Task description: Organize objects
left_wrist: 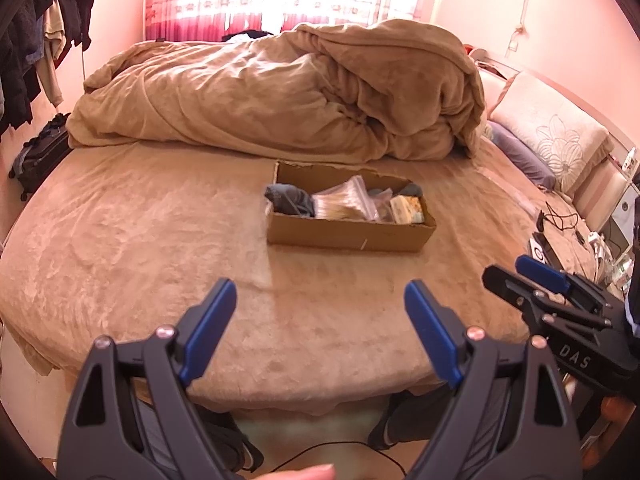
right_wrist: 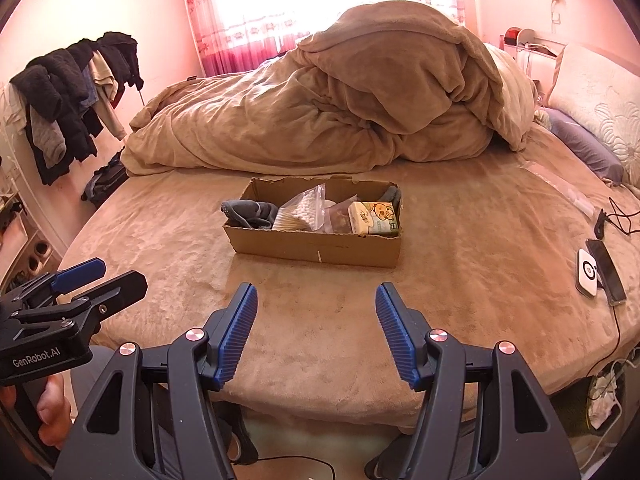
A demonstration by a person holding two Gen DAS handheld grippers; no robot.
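Cardboard box (right_wrist: 316,246), centre of frame on the bed (right_wrist: 460,280): shallow, torn rim, corrugated. Holds grey socks (right_wrist: 252,214) at its left end, a zip bag of cotton swabs (right_wrist: 300,212) in the middle, a printed tissue pack (right_wrist: 374,218) at right.

Left gripper (left_wrist: 320,320) and right gripper (right_wrist: 316,320): blue ribbed fingers spread wide, nothing held, both low in frame, well short of the box.

Risks, judged: slick plastic bag may slip from the fingers; the plush cover (soft, yielding) lets the light box slide or tip when nudged; the socks overhang the rim and could snag.
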